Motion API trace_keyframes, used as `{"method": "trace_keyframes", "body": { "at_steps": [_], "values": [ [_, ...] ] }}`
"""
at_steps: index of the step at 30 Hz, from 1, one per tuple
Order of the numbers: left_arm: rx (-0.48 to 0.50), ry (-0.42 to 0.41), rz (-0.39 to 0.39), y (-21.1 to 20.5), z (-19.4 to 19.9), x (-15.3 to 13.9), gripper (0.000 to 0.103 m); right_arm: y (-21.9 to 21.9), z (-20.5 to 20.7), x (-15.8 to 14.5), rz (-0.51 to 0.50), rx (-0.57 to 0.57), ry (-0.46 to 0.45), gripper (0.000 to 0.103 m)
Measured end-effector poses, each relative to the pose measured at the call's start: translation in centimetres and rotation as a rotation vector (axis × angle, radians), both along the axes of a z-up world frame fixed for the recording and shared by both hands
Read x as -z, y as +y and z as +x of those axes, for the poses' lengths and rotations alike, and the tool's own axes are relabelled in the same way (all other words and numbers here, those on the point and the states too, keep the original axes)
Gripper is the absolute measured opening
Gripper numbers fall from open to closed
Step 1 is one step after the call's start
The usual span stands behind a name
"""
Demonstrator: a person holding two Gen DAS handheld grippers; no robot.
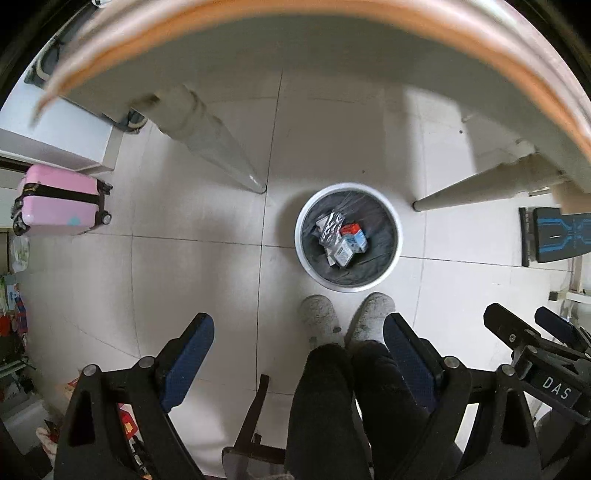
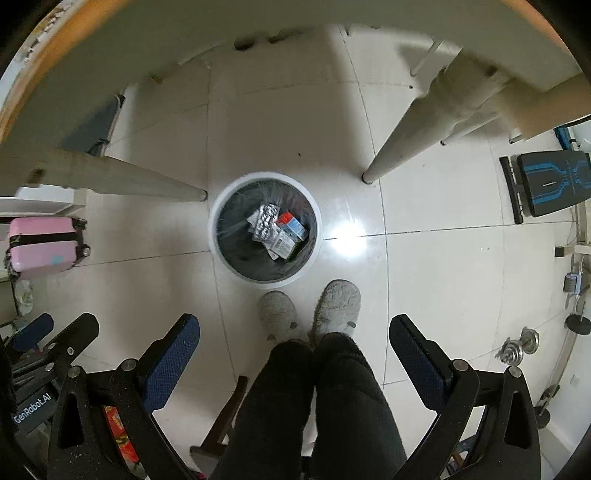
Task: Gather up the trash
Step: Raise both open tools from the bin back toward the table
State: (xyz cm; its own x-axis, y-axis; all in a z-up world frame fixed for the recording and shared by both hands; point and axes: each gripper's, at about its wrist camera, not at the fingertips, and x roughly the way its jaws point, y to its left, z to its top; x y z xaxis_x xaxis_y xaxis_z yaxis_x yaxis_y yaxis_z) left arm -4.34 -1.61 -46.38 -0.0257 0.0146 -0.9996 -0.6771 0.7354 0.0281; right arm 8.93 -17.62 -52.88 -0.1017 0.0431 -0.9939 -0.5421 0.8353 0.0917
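A round white trash bin (image 1: 393,258) with a dark liner stands on the tiled floor under the table; it also shows in the right wrist view (image 2: 218,243). Inside lie a silver blister pack (image 1: 331,230) (image 2: 266,219), a red and blue carton (image 1: 354,236) (image 2: 292,223) and a white box (image 1: 341,254) (image 2: 285,245). My left gripper (image 1: 299,332) is open and empty, high above the floor, nearer than the bin. My right gripper (image 2: 295,332) is open and empty, likewise above the floor. The right gripper shows at the right of the left wrist view (image 1: 528,321).
The table's edge (image 1: 258,22) arches over the top, with legs (image 1: 221,155) (image 1: 480,188) either side of the bin. My slippered feet (image 1: 347,317) stand just before the bin. A pink suitcase (image 1: 59,199) is at left, a black-and-blue bench (image 1: 554,236) at right, dumbbells (image 2: 521,347) at right.
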Motion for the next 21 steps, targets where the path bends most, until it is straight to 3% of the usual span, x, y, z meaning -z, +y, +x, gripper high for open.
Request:
{"method": "trace_keyframes", "body": {
  "at_steps": [7, 11, 16, 21],
  "values": [
    [-0.026, -0.073, 0.045, 1.6, 0.0, -8.2, 0.094, 0.3, 0.4, -9.6, 0.066, 0.021, -0.035, 0.103],
    [-0.069, -0.123, 0.073, 3.8, 1.9, -11.4, 0.094, 1.3, 3.0, -14.9, 0.135, 0.064, -0.041, 0.103],
    [-0.12, -0.212, 0.11, 8.1, 7.4, -16.0, 0.094, 3.9, 9.2, -20.7, 0.193, 0.091, -0.085, 0.103],
    [-0.175, -0.281, 0.124, 13.4, 14.9, -19.7, 0.094, 8.1, 18.7, -24.7, 0.202, 0.04, -0.172, 0.103]
  ]
}}
